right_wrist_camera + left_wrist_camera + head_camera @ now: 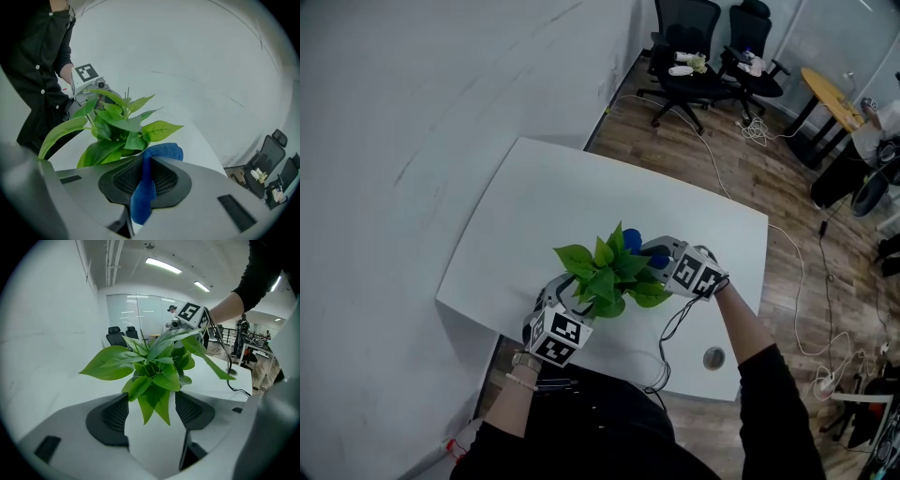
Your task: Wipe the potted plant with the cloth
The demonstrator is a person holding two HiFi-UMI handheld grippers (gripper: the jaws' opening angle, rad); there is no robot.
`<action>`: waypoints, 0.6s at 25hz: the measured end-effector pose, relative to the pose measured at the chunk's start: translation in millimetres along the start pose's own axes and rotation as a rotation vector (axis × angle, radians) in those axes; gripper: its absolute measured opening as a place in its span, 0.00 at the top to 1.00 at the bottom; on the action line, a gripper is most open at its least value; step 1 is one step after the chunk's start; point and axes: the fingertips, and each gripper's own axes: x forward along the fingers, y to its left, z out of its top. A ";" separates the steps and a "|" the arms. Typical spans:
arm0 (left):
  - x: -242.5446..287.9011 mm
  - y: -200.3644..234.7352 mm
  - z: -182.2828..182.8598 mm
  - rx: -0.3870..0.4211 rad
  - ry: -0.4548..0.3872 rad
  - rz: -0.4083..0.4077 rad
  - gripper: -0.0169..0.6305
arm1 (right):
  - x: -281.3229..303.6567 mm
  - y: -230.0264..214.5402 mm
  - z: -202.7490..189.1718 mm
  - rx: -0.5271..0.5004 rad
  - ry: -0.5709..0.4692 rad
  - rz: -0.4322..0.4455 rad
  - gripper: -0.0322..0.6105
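Plant (pixel 607 272): upright on the white table (pixel 581 187), near its front edge, between the two grippers. Green leaves spread all round.
Pot (pixel 152 441): white, under the leaves. Foliage hides it in the head view.
Left gripper (pixel 570 298): comes in low on the near-left side, under the foliage. Jaws stand either side of the pot with the pads against its sides, so it is clamped on it. Two leaves hang down into the gap above the pads.
Right gripper (pixel 654 253): on the far-right side of the plant, level with the leaves. Jaws are pinched together on the cloth.
Cloth (pixel 161 152): blue. A strip is nipped between the right pads, a bunched end sticks out past the tips, and a tail hangs down behind the jaws.
Cloth vs plant: the bunched end sits right at the lower leaves on the right gripper's side. Can't tell if it actually touches.
Grippers vs each other: facing across the plant. Each one's marker cube shows behind the leaves in the other's view.
Cable (pixel 670 328): black, lies on the table to the right of the plant, near a round grommet (pixel 713 357).
Background: office chairs (pixel 684 47) on a wood floor beyond the table.
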 end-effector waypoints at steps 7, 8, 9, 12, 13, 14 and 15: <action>-2.8 -0.6 -1.2 -0.002 -0.001 -0.011 0.48 | -7.9 30.4 -19.6 0.131 -0.020 -0.069 0.83; -3.0 -0.6 -0.1 -0.001 -0.002 -0.011 0.48 | -8.7 34.6 -21.8 0.156 -0.029 -0.085 0.83; -3.8 -0.4 0.8 0.000 -0.004 -0.011 0.48 | -9.2 39.2 -23.0 0.182 -0.039 -0.100 0.83; -5.1 -0.8 0.8 -0.001 -0.008 -0.012 0.48 | -9.1 53.6 -23.5 0.261 -0.078 -0.154 0.83; -4.7 -1.1 0.4 -0.001 -0.010 -0.013 0.48 | -8.4 58.0 -23.4 0.284 -0.092 -0.173 0.83; -4.2 -1.2 0.4 0.000 -0.011 -0.014 0.48 | -7.8 62.1 -22.8 0.302 -0.105 -0.191 0.83; -3.9 -1.1 0.8 0.002 -0.012 -0.015 0.48 | -7.5 65.7 -21.5 0.319 -0.116 -0.209 0.83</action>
